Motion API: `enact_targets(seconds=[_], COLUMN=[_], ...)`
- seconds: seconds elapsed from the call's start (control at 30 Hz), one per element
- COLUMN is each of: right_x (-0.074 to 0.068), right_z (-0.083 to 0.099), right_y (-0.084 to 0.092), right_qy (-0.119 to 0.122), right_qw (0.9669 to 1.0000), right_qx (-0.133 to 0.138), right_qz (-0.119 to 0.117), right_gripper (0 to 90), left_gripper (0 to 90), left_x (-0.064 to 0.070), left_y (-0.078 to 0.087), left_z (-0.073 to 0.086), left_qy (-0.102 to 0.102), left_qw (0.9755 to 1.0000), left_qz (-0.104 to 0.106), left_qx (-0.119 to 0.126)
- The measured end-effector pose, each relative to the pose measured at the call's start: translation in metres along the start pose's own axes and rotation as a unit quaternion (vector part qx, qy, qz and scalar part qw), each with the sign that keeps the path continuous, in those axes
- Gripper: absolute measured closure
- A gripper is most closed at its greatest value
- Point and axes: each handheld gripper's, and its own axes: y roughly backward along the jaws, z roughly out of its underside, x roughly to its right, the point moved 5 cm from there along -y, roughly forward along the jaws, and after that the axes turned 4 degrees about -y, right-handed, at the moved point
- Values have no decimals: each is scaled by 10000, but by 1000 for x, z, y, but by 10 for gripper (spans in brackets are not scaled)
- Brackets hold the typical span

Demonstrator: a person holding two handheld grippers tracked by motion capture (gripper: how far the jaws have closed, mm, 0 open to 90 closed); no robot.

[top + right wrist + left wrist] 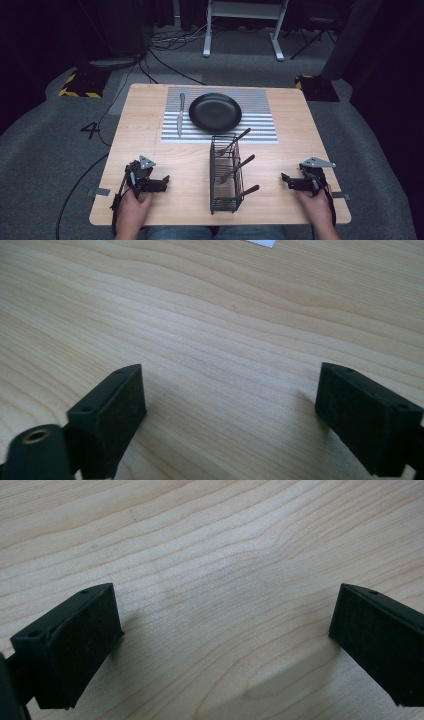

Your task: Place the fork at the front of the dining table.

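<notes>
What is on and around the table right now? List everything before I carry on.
Table: one, light wood, centre.
Placemat: one, grey-white striped, far half of the table.
Plate: one, black, on the placemat.
Knife: one, silver, on the placemat left of the plate.
Caddy: one, black wire, upright, near centre.
Utensils: three dark handles sticking out of the caddy; types unclear.
Desk frame: one, white, on the floor beyond.
Left gripper: black, open, near-left.
Right gripper: black, open, near-right.

Floor's pretty cluttered up top: white desk legs (243,30) upper middle, black cables (165,42) left of them, yellow-black hazard blocks (81,83) both sides.
</notes>
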Motion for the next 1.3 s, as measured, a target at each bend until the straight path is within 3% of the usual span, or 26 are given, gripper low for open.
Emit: enact_targets(seconds=[0.83,0.93,0.97,1.0,1.1,1.2,1.3], right_x=[0,1,3,4,4,-4,-8], right_z=[0,1,0,0,-3,-8,-9], right_y=[1,3,7,9,15,28,32], right_qy=[51,-10,-121,-221,-290,-252,-275], right_qw=[10000,10000,9999,9997,9993,9989,9984], right_qx=[26,37,-20,-63,-54,202,174], right_qz=[-56,-3,-55,-119,-210,-341,-460], right_gripper=[159,221,298,315,323,307,308], left_gripper=[3,2,2,2,2,2,2], left_x=[0,0,0,0,0,0,0], left_y=[0,0,0,0,0,0,0], left_z=[0,0,0,0,0,0,0], left_qy=[7,6,6,6,6,6,6], left_qw=[10000,10000,10000,10000,10000,10000,10000], left_qz=[-2,-2,-2,-2,-2,-1,-2], left_qx=[0,-1,-1,-1,0,0,0])
